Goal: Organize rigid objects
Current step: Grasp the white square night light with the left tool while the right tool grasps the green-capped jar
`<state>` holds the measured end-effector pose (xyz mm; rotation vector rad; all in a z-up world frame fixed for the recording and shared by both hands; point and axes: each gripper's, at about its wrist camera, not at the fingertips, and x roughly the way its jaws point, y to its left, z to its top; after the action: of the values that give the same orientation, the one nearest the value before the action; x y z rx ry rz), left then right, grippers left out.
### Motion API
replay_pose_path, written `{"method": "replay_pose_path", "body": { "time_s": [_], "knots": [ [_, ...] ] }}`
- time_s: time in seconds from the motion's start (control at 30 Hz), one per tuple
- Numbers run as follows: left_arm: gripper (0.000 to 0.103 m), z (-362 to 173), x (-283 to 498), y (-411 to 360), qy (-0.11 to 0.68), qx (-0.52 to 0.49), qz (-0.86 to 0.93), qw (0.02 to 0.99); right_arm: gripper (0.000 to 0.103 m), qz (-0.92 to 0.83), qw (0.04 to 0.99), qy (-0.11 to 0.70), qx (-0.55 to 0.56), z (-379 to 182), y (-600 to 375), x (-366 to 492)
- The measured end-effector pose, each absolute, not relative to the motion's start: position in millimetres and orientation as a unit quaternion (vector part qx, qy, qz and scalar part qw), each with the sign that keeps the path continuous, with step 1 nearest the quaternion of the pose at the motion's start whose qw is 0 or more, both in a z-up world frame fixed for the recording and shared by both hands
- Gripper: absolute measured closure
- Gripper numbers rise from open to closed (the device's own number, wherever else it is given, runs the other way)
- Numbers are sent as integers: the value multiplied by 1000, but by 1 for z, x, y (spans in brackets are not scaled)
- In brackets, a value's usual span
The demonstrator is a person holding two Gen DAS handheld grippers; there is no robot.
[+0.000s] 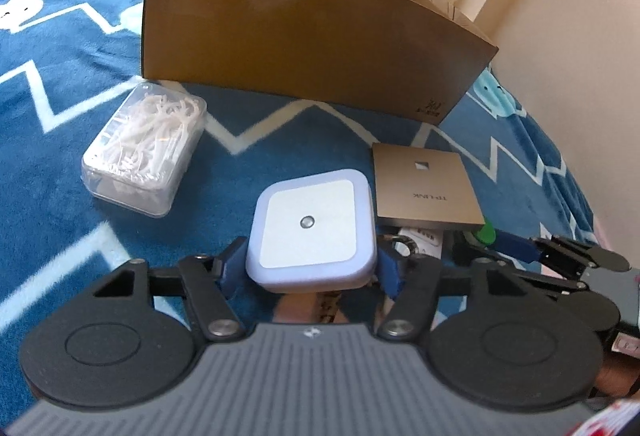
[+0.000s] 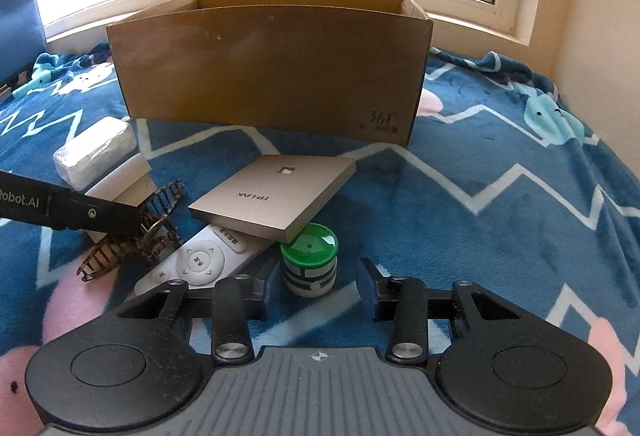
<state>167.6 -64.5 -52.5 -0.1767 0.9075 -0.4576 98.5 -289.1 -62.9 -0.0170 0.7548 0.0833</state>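
Gripping the square night light (image 1: pixel 311 226), left claw (image 1: pixel 310 268) holds it face-up.

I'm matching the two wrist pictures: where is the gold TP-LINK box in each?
Left wrist view: gold TP-LINK box lies right of centre, beside the square night light.
Right wrist view: it lies just left of centre, above the green-lidded jar.
Shared landmark: the cardboard box behind it.
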Motion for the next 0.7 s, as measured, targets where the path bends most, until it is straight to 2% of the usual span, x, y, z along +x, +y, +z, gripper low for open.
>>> {"method": "replay_pose_path", "body": {
  "time_s": [0.13,0.27,0.7],
  "knots": [
    [42,-51,168,-65,435,-82,-218,870,68,41,928,370,-8,-64,-288,100],
    [42,-49,165,-67,430,-71,-212,875,76,40,928,371,-8,-65,-288,101],
    [43,-31,148,-60,414,-39,-197,888,77,27,922,387,1,-52,-289,82]
  ]
}}
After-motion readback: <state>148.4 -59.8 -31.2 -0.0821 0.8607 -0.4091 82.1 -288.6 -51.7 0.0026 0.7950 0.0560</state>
